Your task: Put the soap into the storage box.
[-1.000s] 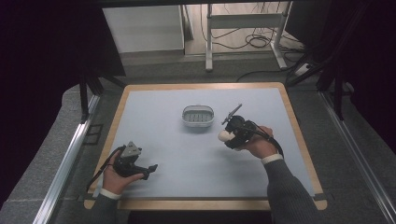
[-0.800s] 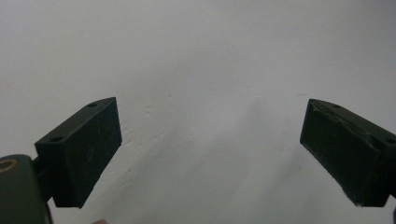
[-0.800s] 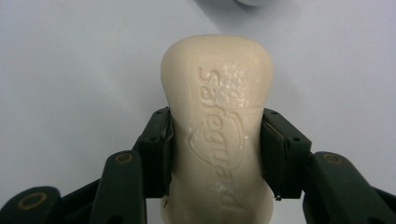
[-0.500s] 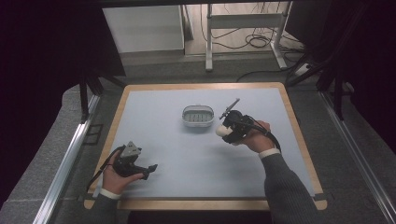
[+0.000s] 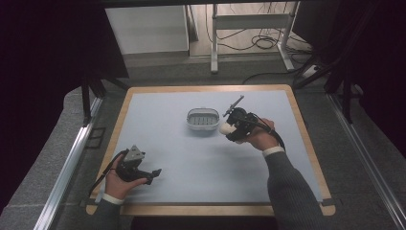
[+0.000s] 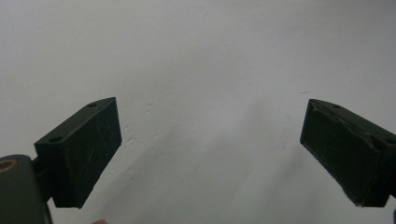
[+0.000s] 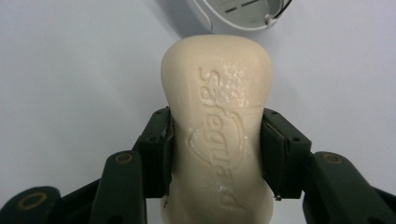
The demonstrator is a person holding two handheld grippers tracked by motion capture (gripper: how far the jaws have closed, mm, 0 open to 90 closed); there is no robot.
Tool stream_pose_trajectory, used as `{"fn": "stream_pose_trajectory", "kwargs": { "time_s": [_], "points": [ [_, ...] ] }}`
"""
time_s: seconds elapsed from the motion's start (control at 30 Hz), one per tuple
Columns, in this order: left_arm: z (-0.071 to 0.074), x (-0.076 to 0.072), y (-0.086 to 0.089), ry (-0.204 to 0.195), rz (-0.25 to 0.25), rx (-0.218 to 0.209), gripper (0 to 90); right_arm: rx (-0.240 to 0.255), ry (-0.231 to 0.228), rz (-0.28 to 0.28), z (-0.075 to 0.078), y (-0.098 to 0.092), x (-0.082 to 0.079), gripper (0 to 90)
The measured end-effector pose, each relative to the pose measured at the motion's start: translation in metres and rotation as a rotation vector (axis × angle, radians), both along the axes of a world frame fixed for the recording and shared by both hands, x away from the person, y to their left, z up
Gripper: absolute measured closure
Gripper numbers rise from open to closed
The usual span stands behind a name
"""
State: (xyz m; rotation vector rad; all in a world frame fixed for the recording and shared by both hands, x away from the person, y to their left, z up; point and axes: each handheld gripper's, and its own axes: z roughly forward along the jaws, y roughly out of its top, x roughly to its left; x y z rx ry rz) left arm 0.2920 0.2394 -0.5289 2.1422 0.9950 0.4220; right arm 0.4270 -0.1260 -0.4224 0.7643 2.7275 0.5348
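A: Right gripper (image 5: 229,128)?
B: Clamped on a cream soap (image 7: 217,126), one jaw on each long side. Raised letters on the top face, "Safeguard". In the high view the soap (image 5: 225,128) a pale lump at the gripper's tip, just right of the dish (image 5: 203,120).

A: Touching the dish?
B: Hard to say from above. In the right gripper view the dish (image 7: 243,14) just past the far end of the soap, with a narrow strip of mat between, so probably apart.

A: The dish itself?
B: White, oval, slotted floor, near the middle of the mat (image 5: 167,158).

A: Soap on the mat or lifted?
B: Cannot tell; too small in the high view.

A: Left gripper (image 5: 154,173)?
B: Low at the near left of the mat, held in the left hand (image 5: 119,179), well apart from dish and soap. Jaws spread wide in the left gripper view (image 6: 210,154), only pale mat between them.

A: Table?
B: Wooden rim (image 5: 206,209) around the blue-grey mat.
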Motion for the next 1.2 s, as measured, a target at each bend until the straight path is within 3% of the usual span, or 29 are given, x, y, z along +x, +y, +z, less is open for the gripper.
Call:
{"fn": "stream_pose_trajectory", "kwargs": {
  "time_s": [0.73, 1.2],
  "points": [
    [0.001, 0.0, 0.002, -0.003, 0.004, 0.0, 5.8, -0.029, -0.006, 0.006, -0.003, 0.015, 0.025, 49.3],
    [0.0, 0.0, 0.001, 0.001, 0.0, 0.005, 5.8, -0.029, -0.008, 0.013, 0.004, 0.024, 0.04, 49.4]
  ]
}}
